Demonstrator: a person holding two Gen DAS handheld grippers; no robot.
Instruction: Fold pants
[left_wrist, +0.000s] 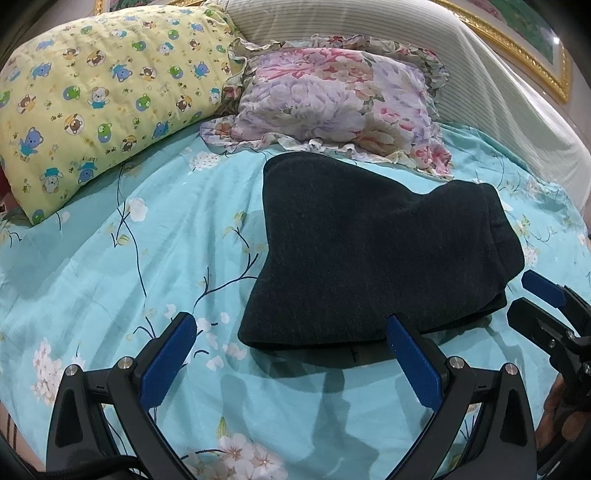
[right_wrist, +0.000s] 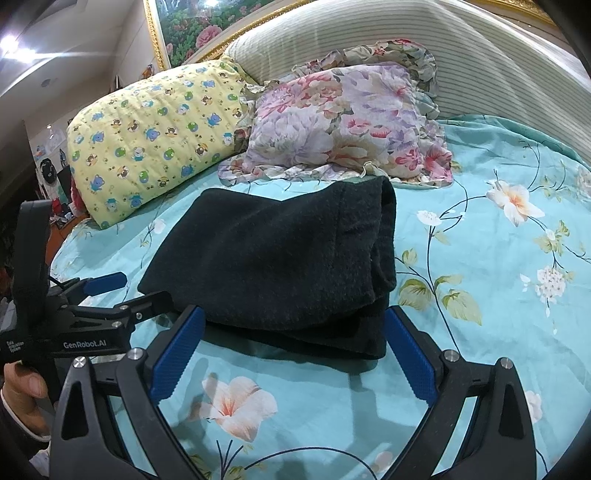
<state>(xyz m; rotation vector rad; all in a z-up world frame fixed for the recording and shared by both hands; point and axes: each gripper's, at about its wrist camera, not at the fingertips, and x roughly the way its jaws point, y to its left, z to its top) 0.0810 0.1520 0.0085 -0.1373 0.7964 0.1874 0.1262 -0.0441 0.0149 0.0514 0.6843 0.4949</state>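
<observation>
Dark knit pants lie folded in a bundle on the bedsheet.
Left gripper and right gripper hover apart, empty; folding looks finished, perhaps only squaring the edges.

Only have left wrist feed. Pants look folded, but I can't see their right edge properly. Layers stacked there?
Observer: Yes, the right wrist view shows the pants with stacked layers along the right edge, bottom layer sticking out nearest the camera.
Operator: Right gripper holding anything?
Observer: No. The right gripper is open, fingers either side of the near edge, gripping nothing.
Operator: Anything on the bed right of the pants?
Observer: Only bare floral sheet.
</observation>
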